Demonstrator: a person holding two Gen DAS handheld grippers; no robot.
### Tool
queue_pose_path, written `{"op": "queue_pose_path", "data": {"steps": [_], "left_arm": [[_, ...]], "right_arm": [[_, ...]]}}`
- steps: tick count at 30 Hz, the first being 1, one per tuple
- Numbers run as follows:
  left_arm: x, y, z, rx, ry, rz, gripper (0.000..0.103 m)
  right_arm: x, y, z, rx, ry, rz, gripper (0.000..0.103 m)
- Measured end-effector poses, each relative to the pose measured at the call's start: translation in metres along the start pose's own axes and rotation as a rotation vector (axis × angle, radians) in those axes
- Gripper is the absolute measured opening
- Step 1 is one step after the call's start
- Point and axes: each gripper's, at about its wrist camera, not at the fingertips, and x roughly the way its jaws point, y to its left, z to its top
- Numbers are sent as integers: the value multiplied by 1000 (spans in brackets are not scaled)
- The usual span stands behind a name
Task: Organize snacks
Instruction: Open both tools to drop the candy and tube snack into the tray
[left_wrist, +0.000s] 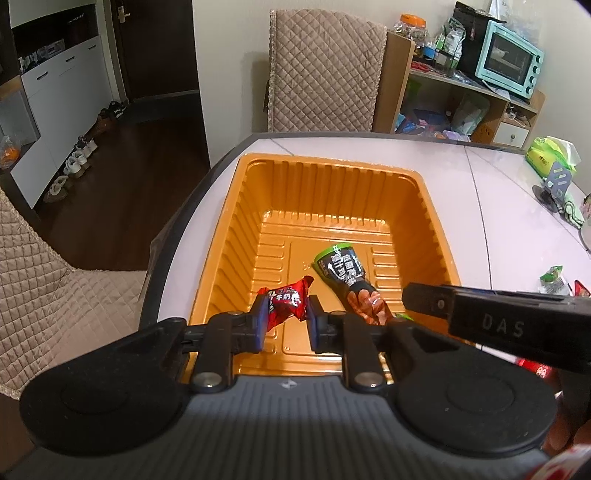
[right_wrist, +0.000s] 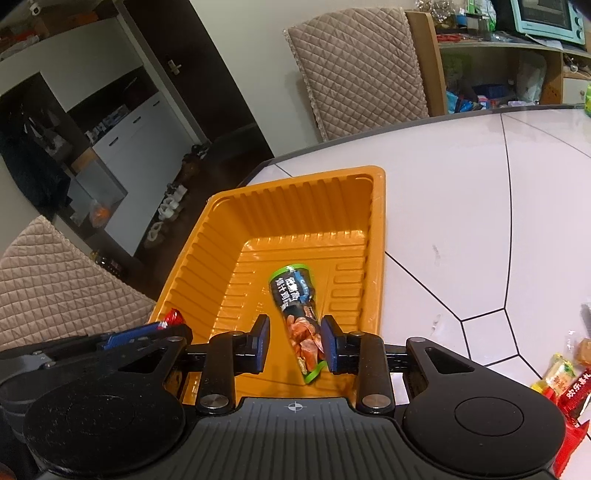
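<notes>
Two grippers angled down over an orange ribbed plastic tray (left_wrist: 236, 206) on the white table (right_wrist: 461, 206).

The left gripper (left_wrist: 286, 314) clamps a red foil-wrapped candy (left_wrist: 290, 301) above the tray's near left. The right gripper (right_wrist: 294, 341) stands slightly parted around a dark, green-edged snack packet (right_wrist: 297, 314) lying on the tray floor.

Glossy ribbed orange plastic tray (left_wrist: 236, 221). Shiny crinkled foil on red candy (left_wrist: 286, 301) and dark snack packet (right_wrist: 299, 317). Smooth, glossy white table (right_wrist: 443, 221). Quilted beige cloth on chair (left_wrist: 325, 70). Matt black plastic claws, blue pads (right_wrist: 334, 345).
</notes>
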Motion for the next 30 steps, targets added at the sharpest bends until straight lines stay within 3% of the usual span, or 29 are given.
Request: {"op": "queue_pose_path", "data": {"steps": [4,16,20,30], "left_arm": [[-4,0,1,8,-9,10,30],[-22,2,0,-9,-23,16,37],[-33,1,-3,-16,-28,17,40],[-72,-8,-21,-33,-29,-1,44]], "right_arm": [[-6,1,-1,-13,-4,1,31],[-28,2,-9,-23,-5,17,34],[-40,4,-12,-32,-20,24,51],[-86,-2,-31,-50,-43,50,67]]}}
